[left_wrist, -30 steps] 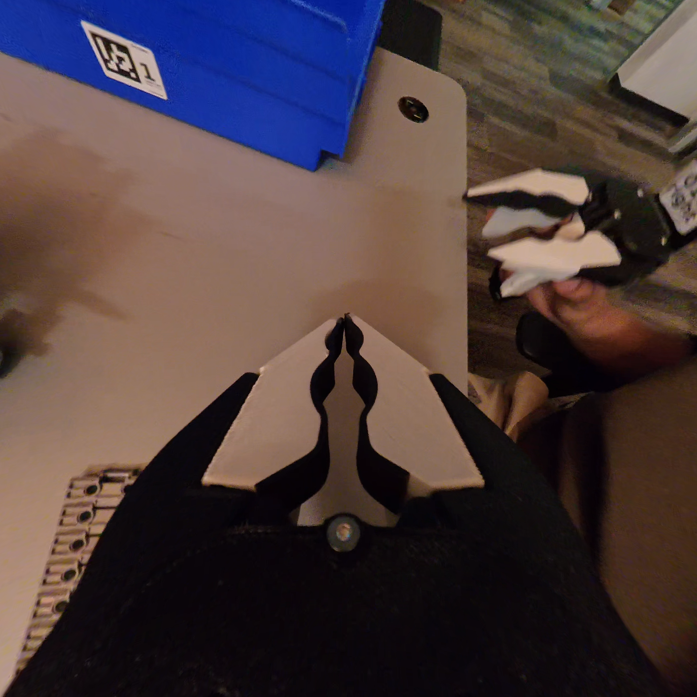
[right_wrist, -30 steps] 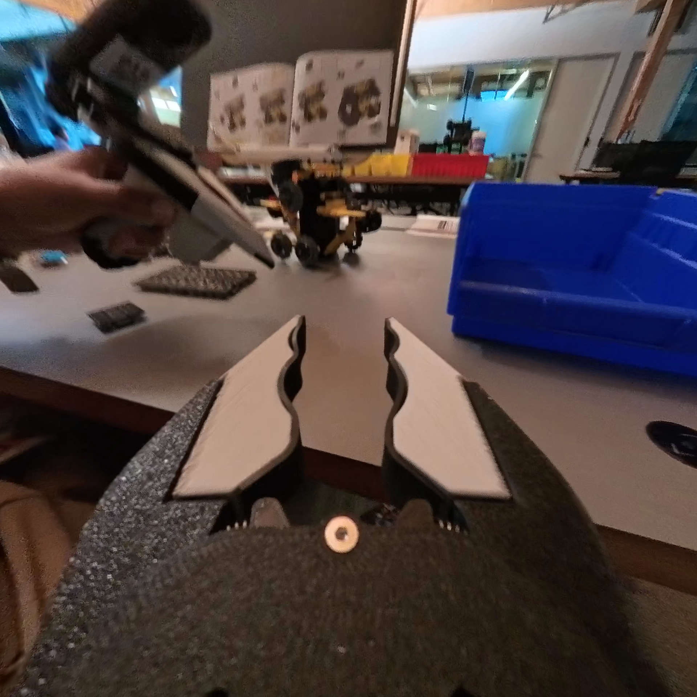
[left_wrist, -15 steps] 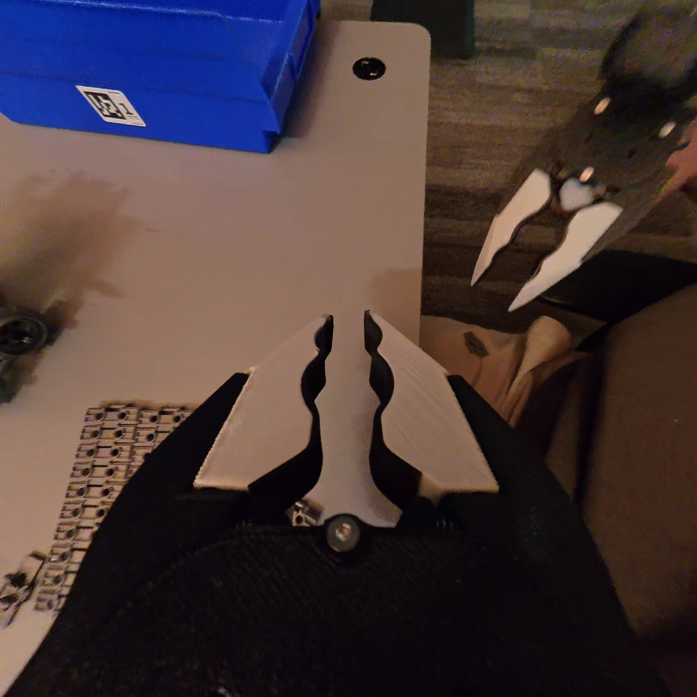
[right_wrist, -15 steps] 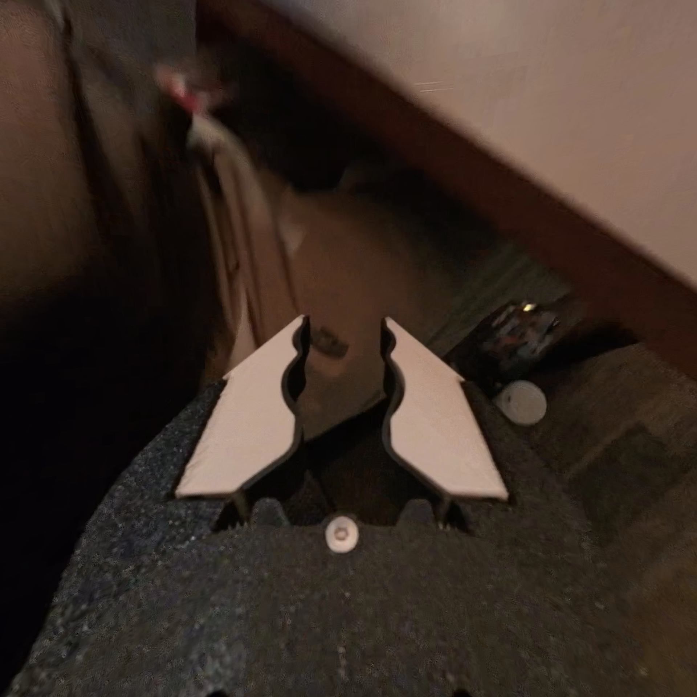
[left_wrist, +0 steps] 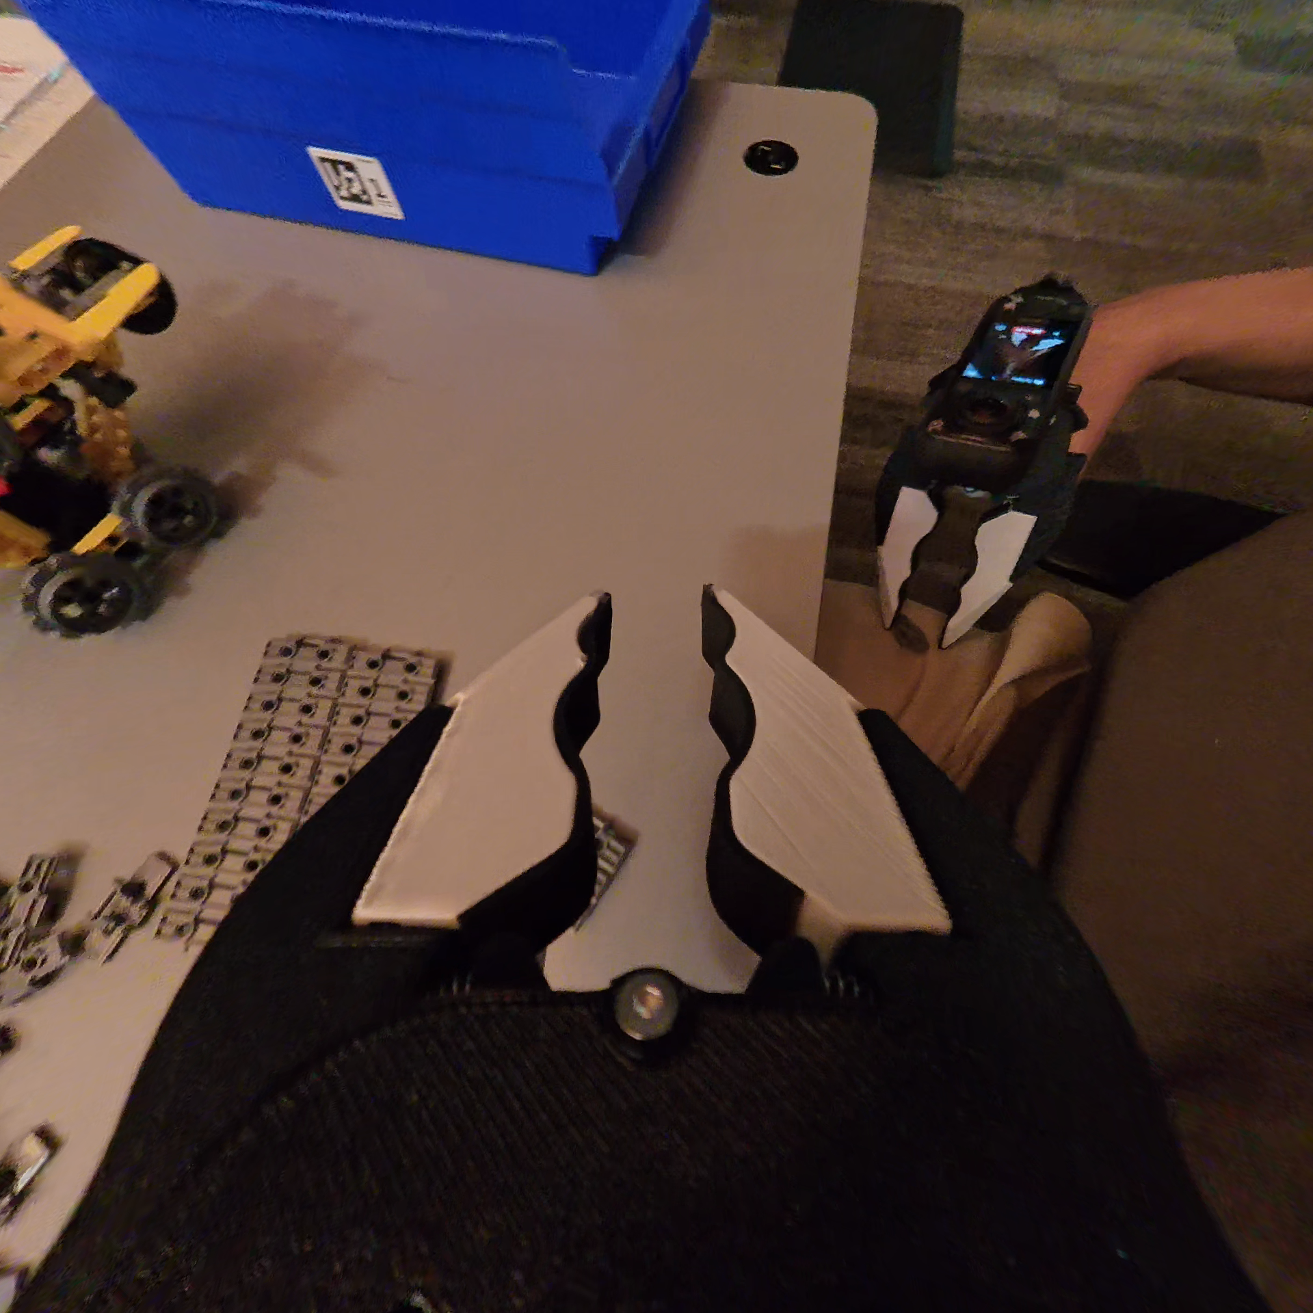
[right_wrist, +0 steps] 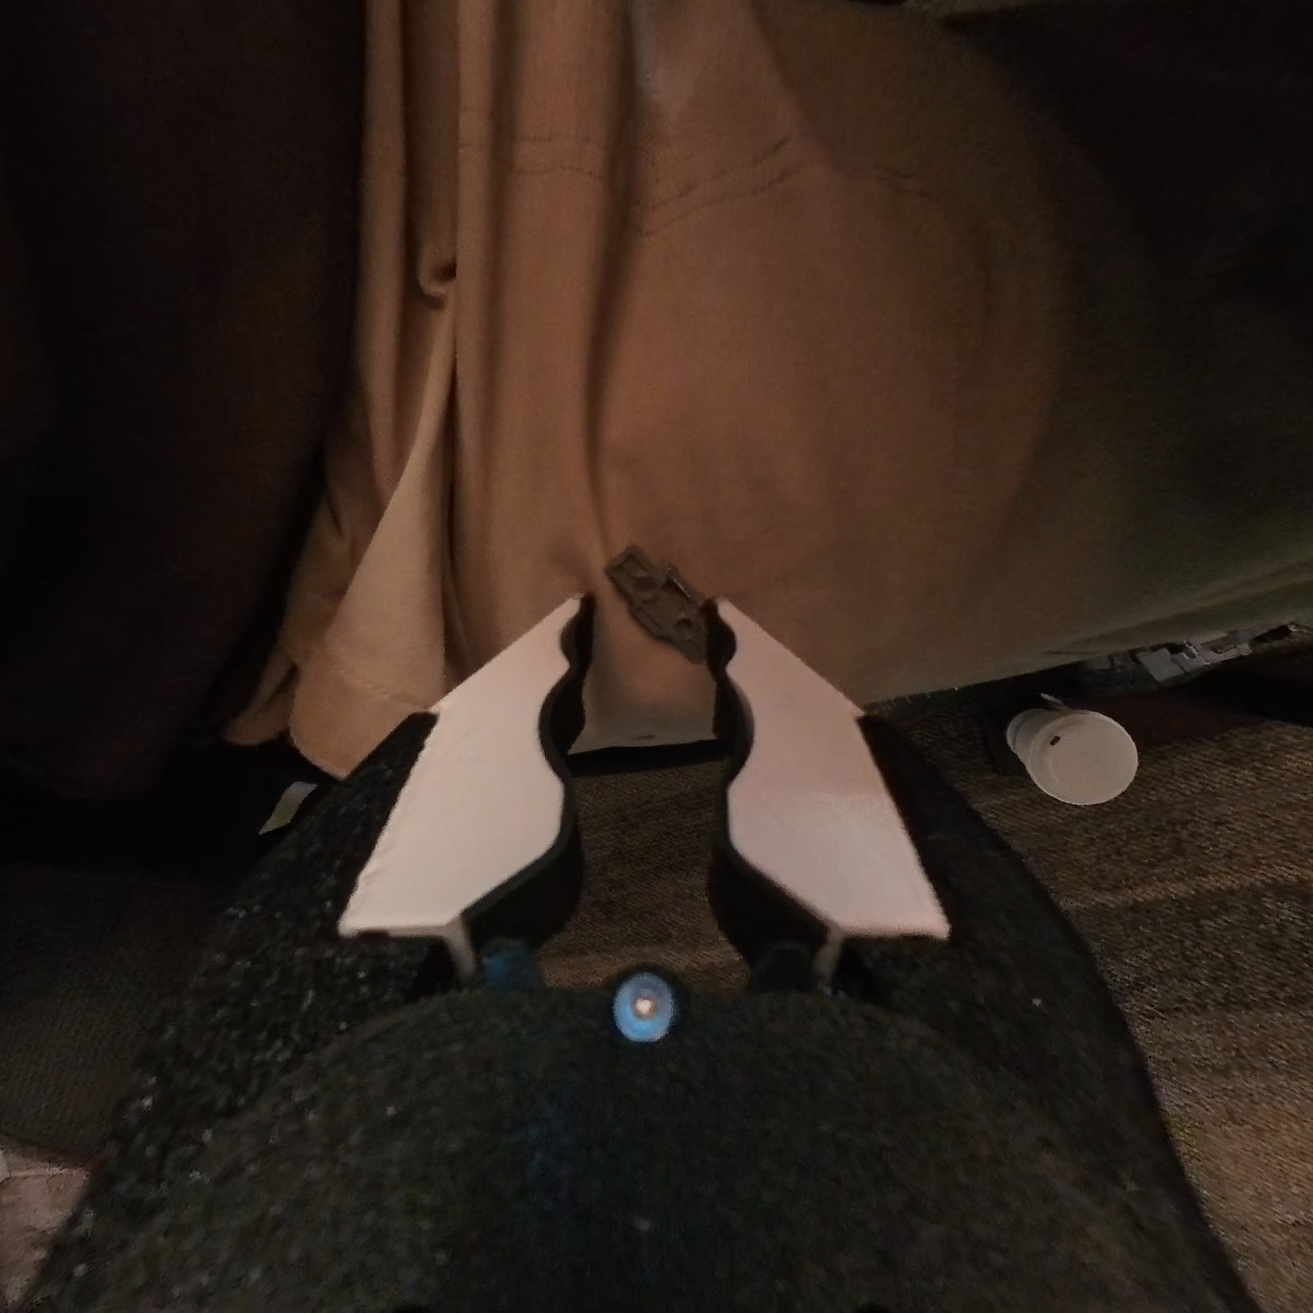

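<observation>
My left gripper is open and empty above the grey table, near its right edge. Under its left finger lies a grey studded track strip. My right gripper is open and points down at a person's tan trouser leg. A small grey toy piece lies on the cloth right at its fingertips, closer to the right one. The right gripper also shows in the left wrist view, off the table's right edge, over that small grey piece.
A blue bin stands at the table's back. A yellow and black toy vehicle sits at the left. Loose grey pieces lie at the front left. A white round cap lies on the carpet. The tips of one gripper are about 30 centimetres away from the tips of the other.
My left gripper has opened from shut and drawn back, bringing the toy vehicle into view. My right gripper has swung from facing the table down to the trouser leg.
</observation>
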Demonstrator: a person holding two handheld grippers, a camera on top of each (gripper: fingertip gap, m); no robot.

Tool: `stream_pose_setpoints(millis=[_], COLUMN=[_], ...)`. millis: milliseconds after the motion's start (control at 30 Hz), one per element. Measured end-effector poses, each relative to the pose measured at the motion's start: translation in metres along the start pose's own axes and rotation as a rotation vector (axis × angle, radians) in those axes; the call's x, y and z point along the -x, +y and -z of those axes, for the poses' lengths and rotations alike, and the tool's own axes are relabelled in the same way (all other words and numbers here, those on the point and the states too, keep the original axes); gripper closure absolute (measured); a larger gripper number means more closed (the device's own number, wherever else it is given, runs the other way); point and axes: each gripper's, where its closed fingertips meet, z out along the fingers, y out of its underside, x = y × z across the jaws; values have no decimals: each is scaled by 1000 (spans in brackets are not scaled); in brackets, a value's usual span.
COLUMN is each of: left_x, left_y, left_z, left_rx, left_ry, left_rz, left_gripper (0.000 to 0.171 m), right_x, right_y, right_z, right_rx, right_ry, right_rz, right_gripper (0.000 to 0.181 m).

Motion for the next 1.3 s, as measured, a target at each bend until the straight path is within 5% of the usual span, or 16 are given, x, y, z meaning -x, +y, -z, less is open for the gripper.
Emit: stream_pose_setpoints(millis=[233,600,1300], left_x=[21,34,39], left_y=[18,32,41], left_z=[27,59,71], left_rx=[-36,-119,-152], left_ry=[-57,-111,-140], left_rz=[42,86,104], left_gripper=[147,146,145], right_x=[4,13,12], right_y=[0,-2,-2], right_z=[8,7,-11], right_rx=[6,34,91], right_ry=[23,17,107], right_rz=[-43,-99,39], right_gripper=[172,181,159])
